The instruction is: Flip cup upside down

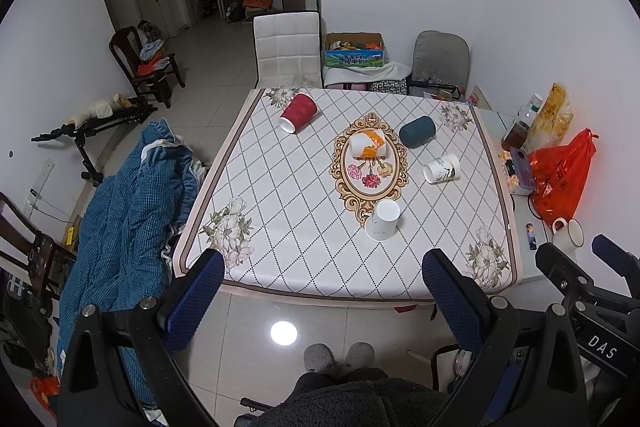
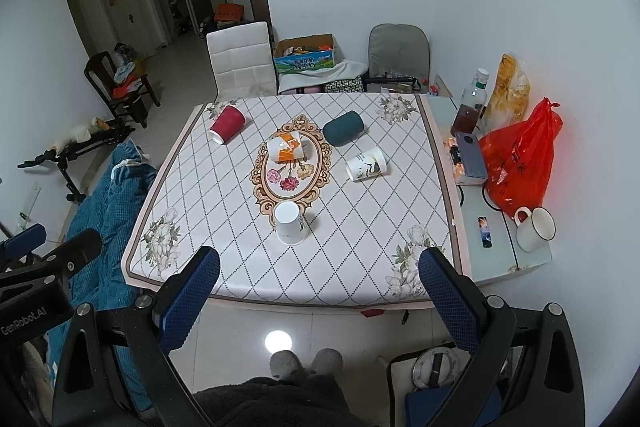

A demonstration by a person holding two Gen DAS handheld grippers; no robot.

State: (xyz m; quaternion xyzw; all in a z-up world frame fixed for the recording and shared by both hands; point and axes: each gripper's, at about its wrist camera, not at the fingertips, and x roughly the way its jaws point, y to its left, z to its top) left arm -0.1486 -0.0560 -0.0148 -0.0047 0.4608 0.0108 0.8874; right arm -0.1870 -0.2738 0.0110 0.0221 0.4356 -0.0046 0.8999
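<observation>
Both tools hang spread and empty at the frame bottom, the left gripper [image 1: 324, 291] and right gripper [image 2: 320, 287] short of the table [image 2: 248, 291], where a white cup [image 1: 383, 221] stands mouth-down at center near four cups lying on their sides.

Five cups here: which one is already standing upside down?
The plain white cup nearest the grippers; its base faces up, while the other four lie on their sides.

Paper cups: red cup [image 1: 298, 113] ribbed, white cup [image 1: 383, 220] smooth. Teal cup [image 1: 417, 132] matt. Tablecloth [image 1: 288, 211] smooth, printed. Floor [image 1: 256, 323] glossy tile. Blue finger pads [image 1: 454, 297] textured rubber.
</observation>
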